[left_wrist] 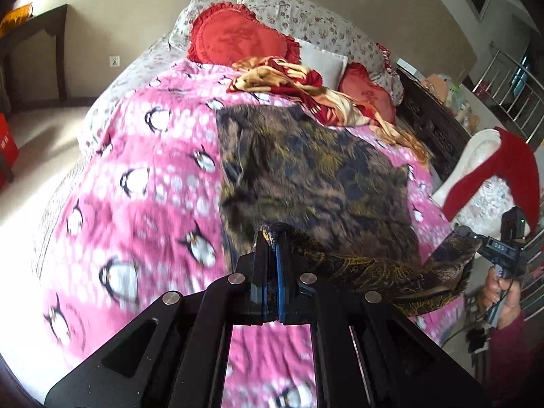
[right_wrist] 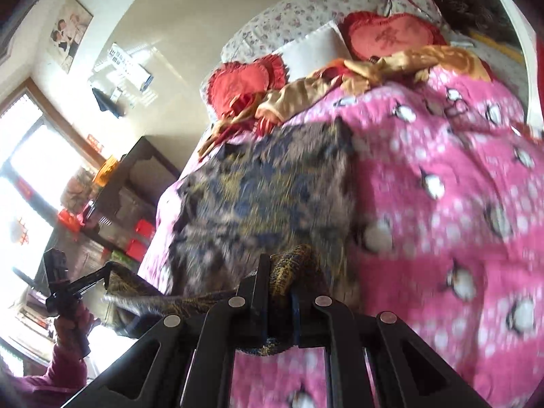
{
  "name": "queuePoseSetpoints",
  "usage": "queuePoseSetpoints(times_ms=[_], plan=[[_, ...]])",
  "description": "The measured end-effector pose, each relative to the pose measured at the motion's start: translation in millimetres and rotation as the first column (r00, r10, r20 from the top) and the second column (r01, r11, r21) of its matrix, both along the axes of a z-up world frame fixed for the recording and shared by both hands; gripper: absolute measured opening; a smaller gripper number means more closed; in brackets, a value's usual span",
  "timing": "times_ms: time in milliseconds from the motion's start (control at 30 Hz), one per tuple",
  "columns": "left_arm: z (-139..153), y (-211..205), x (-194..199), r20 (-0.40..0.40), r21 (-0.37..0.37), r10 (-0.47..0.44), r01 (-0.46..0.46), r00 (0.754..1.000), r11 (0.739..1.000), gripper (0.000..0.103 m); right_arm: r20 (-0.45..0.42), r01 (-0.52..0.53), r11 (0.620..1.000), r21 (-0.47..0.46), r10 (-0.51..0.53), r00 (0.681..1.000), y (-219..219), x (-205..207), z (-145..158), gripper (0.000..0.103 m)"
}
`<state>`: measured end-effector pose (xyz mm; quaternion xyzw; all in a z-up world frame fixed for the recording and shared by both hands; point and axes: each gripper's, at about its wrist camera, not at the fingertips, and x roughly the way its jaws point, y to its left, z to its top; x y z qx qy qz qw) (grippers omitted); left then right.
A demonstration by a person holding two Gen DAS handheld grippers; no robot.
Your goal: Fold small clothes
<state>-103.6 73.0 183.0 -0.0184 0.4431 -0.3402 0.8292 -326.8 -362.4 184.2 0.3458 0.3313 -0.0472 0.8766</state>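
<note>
Two handheld grippers are seen lifting the near edge of a dark patterned garment (left_wrist: 306,170) off a bed spread with a pink penguin-print blanket (left_wrist: 142,176). One corner of the cloth is clamped in the left gripper (left_wrist: 272,241), its black and blue fingers pressed tight together with only a fold of fabric between them. The opposite corner is pinched by the right gripper (right_wrist: 282,265), whose fingers are closed on a thicker bunch of the gold-and-navy cloth. The raised hem is stretched between the two tools, while the rest of the garment is left lying flat on the blanket, reaching toward the head of the bed. In the left wrist view the right gripper (left_wrist: 465,234) is shown at the far right, held by a hand (left_wrist: 503,292) in a magenta sleeve. A crumpled red and gold cloth (left_wrist: 292,85) is seen beyond the garment, close to two red heart-shaped cushions (left_wrist: 234,34) propped against floral pillows (left_wrist: 319,23). A red garment (left_wrist: 499,170) is draped over a white chair (left_wrist: 476,156) beside the bed. Much of the blanket is blurred.
</note>
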Motion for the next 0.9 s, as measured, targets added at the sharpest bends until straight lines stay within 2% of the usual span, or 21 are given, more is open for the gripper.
queuePoseSetpoints(times_ms=[133,333,667,767,900], plan=[[-2.0,-19.7,21.9,0.054,0.056,0.037,-0.04,0.998,0.998,0.002,-0.001,0.029,0.999,-0.019,-0.029,1.0,-13.9,20.5,0.9,0.009],[-12.3,-43.8,43.5,0.098,0.116,0.041,-0.052,0.994,0.992,0.002,-0.03,0.083,0.996,-0.045,-0.085,0.996,-28.6,39.4,-7.6,0.009],[-8.9,-78.8,90.9,0.128,0.13,0.062,-0.079,0.99,0.988,0.002,-0.048,0.106,0.991,-0.081,-0.11,0.993,-57.1,83.3,-2.7,0.009],[-12.1,-91.6,115.2,0.123,0.143,0.071,-0.088,0.99,0.986,0.003,-0.055,0.118,0.991,-0.071,-0.122,0.991,-71.8,101.2,-5.0,0.009],[-26.3,-109.8,154.3,0.079,0.148,0.109,-0.119,0.991,0.982,0.002,-0.097,0.141,0.988,-0.069,-0.147,0.984,-90.8,132.5,-20.4,0.009]])
